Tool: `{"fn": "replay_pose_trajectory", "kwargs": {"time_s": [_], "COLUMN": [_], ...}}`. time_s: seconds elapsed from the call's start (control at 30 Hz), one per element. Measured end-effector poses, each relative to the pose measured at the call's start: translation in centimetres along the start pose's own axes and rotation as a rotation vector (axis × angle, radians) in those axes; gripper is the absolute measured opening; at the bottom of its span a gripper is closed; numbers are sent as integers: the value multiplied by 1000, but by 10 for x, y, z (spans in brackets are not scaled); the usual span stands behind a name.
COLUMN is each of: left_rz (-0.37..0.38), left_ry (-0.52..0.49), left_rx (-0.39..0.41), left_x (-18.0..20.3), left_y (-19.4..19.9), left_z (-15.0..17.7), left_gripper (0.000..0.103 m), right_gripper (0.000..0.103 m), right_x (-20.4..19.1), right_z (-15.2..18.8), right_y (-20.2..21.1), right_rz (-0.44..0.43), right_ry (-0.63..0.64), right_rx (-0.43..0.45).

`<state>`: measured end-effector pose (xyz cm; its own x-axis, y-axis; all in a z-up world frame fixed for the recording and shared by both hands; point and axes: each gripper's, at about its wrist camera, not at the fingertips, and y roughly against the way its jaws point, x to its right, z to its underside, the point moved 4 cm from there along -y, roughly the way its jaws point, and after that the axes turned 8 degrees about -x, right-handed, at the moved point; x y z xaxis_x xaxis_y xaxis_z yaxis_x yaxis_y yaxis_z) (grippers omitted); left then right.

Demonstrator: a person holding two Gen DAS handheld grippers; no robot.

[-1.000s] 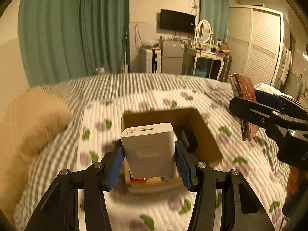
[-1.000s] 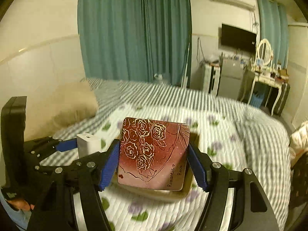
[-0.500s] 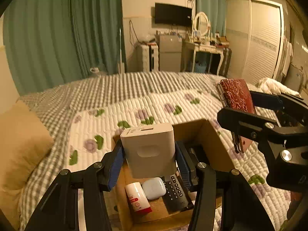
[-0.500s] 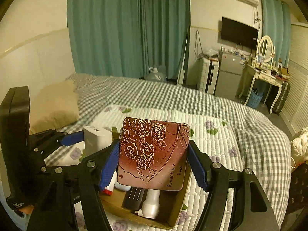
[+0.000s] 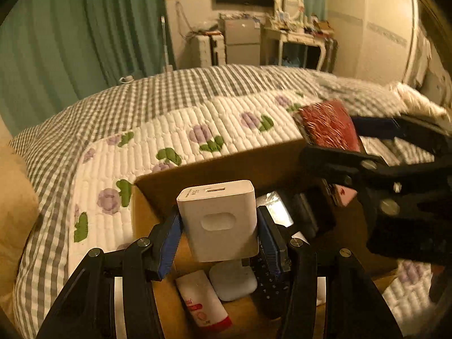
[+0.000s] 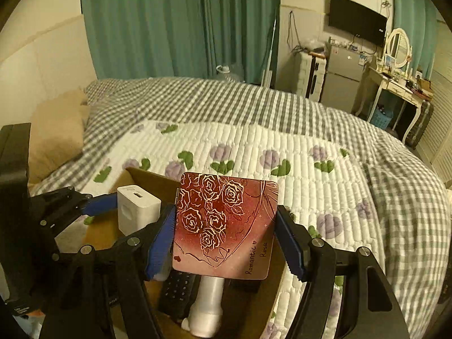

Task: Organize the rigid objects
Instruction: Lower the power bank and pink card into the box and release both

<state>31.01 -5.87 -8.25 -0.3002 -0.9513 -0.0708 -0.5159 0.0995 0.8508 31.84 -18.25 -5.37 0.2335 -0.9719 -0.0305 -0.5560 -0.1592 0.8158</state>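
Left wrist view: the left claw point(image 5: 219, 226) is clamped on a white charger block point(image 5: 219, 220), its blue pads pressed against the block's two sides, with the USB port facing up. The block hangs over an open cardboard box point(image 5: 214, 166) that sits on the bed point(image 5: 169, 130), on a white quilt with purple flowers. Inside the box, at 6 o'clock from the block, lie a white tube with a red end point(image 5: 202, 299), a white earbud case point(image 5: 233, 281) just beside it, and a black remote control point(image 5: 269, 285) at 5 o'clock. At 2 o'clock the right claw point(image 5: 339, 152) enters from the side, closed on a red rose-patterned case point(image 5: 327, 125) above the box's far right corner; this part is blurred.

Right wrist view: the right claw point(image 6: 226, 226) grips the red rose-patterned case point(image 6: 226, 223) by its left and right edges, its printed face toward the camera and lettered "Romantic Rose". The case is held over the cardboard box point(image 6: 152, 178). At 9 o'clock from it the left claw point(image 6: 132, 209) holds the white charger block point(image 6: 137, 212) above the box's left part. Below the case, at 6 o'clock, a white bottle point(image 6: 206, 310) lies in the box, with the black remote control point(image 6: 176, 291) touching its left side. A tan pillow point(image 6: 56, 132) rests on the bed point(image 6: 282, 118) at 10 o'clock.
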Motion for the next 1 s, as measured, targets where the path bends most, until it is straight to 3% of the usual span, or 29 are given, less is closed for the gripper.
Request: {"fn": "replay_pose_trajectory", "kwargs": {"time_s": [0.2, 0.47, 0.67, 0.8, 1.0], "left_rz": [-13, 25, 10, 21, -17], "left_ry": [-23, -30, -39, -23, 0], "left_rx": [-79, -146, -155, -138, -82], "left_x": [0, 1, 2, 0, -2], "left_y": [-19, -32, -34, -30, 2], "left_z": [2, 4, 4, 2, -8], "left_gripper": [53, 53, 55, 70, 70], "right_gripper": [68, 68, 69, 73, 73], "right_x": [8, 7, 15, 23, 22], "right_z": [2, 7, 6, 2, -4], "right_y": [-26, -40, -45, -41, 0], "right_rz": [-2, 13, -18, -58, 11], "right_ry": [-13, 9, -25, -78, -80], "right_rx": [-54, -74, -65, -52, 11]}}
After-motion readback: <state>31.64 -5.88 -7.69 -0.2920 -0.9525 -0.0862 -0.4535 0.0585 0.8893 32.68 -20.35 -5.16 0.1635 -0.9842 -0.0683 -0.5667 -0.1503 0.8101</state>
